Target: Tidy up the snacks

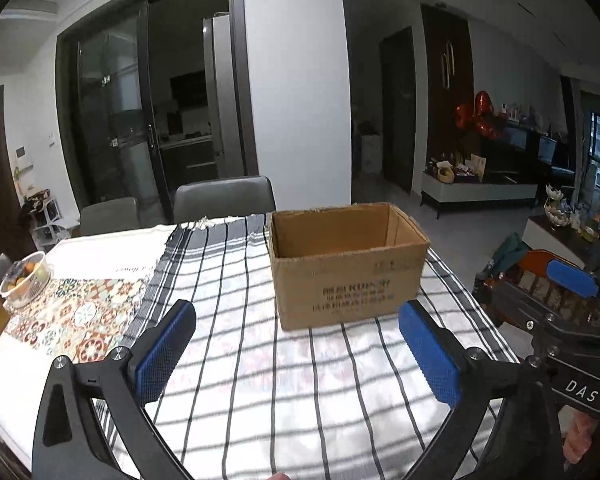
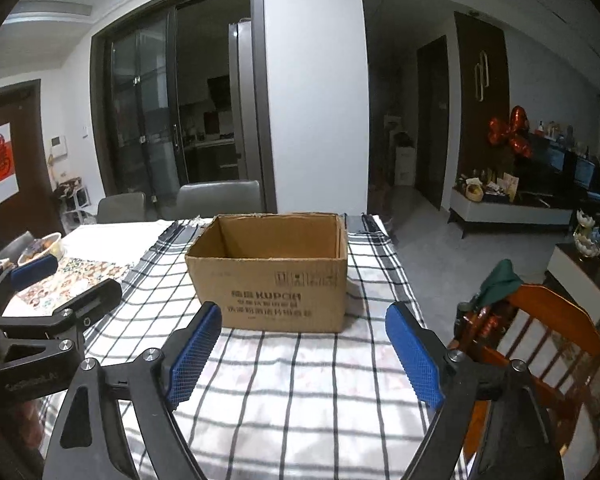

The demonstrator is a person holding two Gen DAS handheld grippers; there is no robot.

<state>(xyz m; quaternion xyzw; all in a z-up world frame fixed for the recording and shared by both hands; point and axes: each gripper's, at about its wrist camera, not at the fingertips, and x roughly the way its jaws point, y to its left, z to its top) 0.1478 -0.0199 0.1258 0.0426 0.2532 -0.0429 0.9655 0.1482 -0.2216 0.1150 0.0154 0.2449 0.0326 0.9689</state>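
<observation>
"Where is the cardboard box [image 2: 270,276]?"
"On the striped cloth [image 2: 300,380] on the table, top open."
"And the grippers?"
"The left gripper [image 1: 298,354] and right gripper [image 2: 306,354] both have fingers spread wide, holding nothing."

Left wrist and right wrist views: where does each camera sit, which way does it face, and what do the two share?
Left wrist: on the left gripper over the near edge of the checked tablecloth, facing the open cardboard box; its own open blue pads frame the view, with the right gripper at right.
Right wrist: on the right gripper, facing the same box almost head-on; own open pads show, left gripper at left edge.
Shared: box, tablecloth, grey chairs, glass doors behind.
</observation>
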